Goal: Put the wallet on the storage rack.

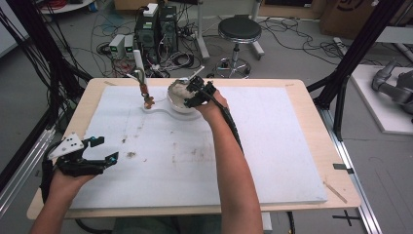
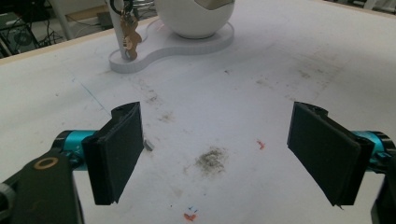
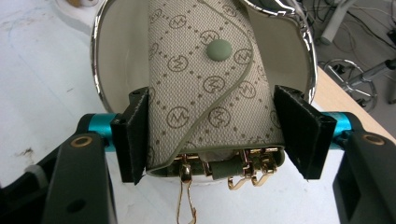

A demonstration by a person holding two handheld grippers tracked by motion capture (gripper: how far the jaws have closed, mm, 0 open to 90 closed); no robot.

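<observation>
Key pouch (image 3: pixel 210 88): set between the right gripper (image 3: pixel 210 135) fingers (image 3: pixel 135 135), inside the bowl (image 3: pixel 109 65).
Bowl stand (image 2: pixel 154 51): placed well ahead of the left gripper (image 2: pixel 219 154) fingers (image 2: pixel 116 149), on the mat (image 1: pixel 272 146).
Hanging keys (image 2: pixel 128 35): hung left of the bowl.

1. Key pouch (image 3: pixel 205 88): woven cloth, matt, with gold-coloured metal clips (image 3: pixel 187 186).
2. Bowl (image 3: pixel 107 60): glossy, smooth (bright chrome-like rim).
3. Bench (image 1: pixel 302 92): pale wood under a white, stained mat (image 1: pixel 272 146).

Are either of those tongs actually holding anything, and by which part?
The right tongs flank the patterned key pouch by its sides in the white bowl; a firm pinch cannot be told. The left tongs hold nothing.
</observation>
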